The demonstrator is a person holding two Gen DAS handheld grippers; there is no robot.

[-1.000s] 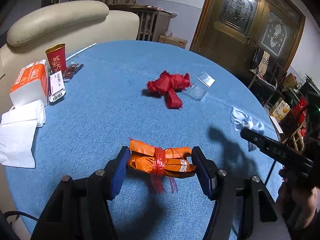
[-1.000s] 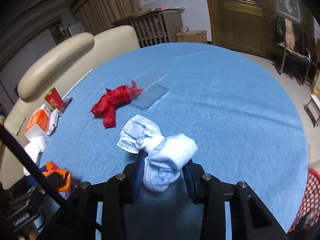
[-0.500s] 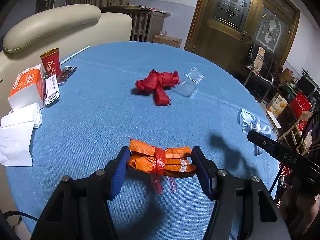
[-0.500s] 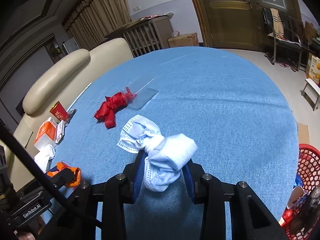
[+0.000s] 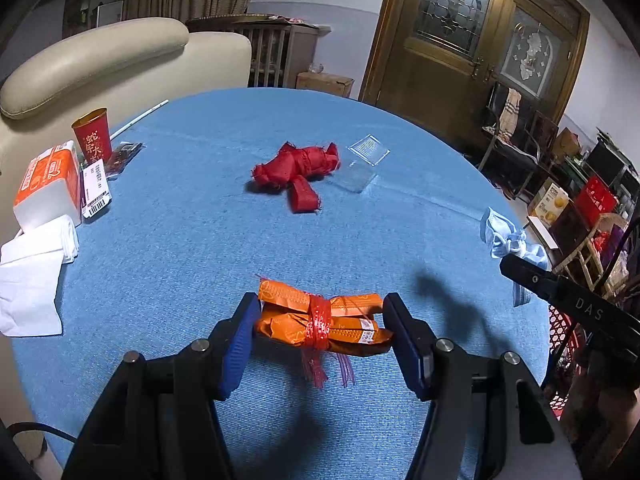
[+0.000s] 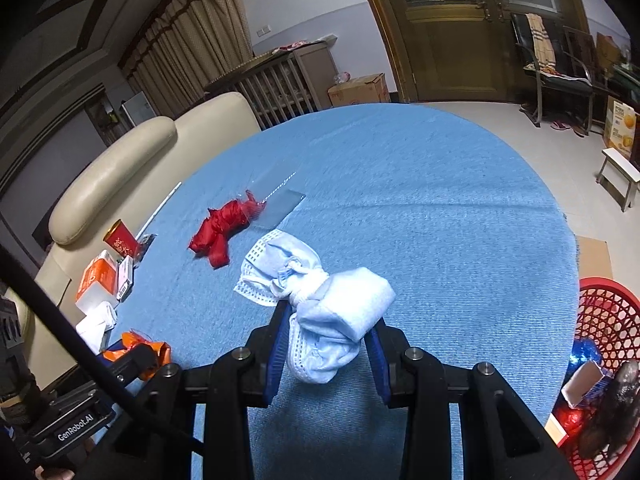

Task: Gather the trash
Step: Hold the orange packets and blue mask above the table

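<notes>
Both grippers are found loaded. The left gripper [image 5: 320, 320] is clamped end to end on an orange wrapper bundle [image 5: 322, 322] tied with red strip, held clear above the blue tablecloth [image 5: 180, 248]. The right gripper [image 6: 326, 338] is closed tight on a knotted blue face mask [image 6: 320, 308], also carried above the cloth.

A red basket [image 6: 600, 312], already holding some rubbish, is seen on the floor beyond the table's right edge. It is judged that the step in hand is carriage of both loads to that basket.

For good execution, both grips should be kept firm until each load is directly over the basket mouth. The mask is soft and hangs loosely below the jaws; it should be released from low over the rim so that it does not catch on the weave. The wrapper bundle is gripped only at its ends and may slip if tilted; it should be kept level.

Left on the table are a red knotted bag [image 5: 298, 170] and a clear plastic packet [image 5: 362, 164] just beside it. Both are noted for later collection.
</notes>
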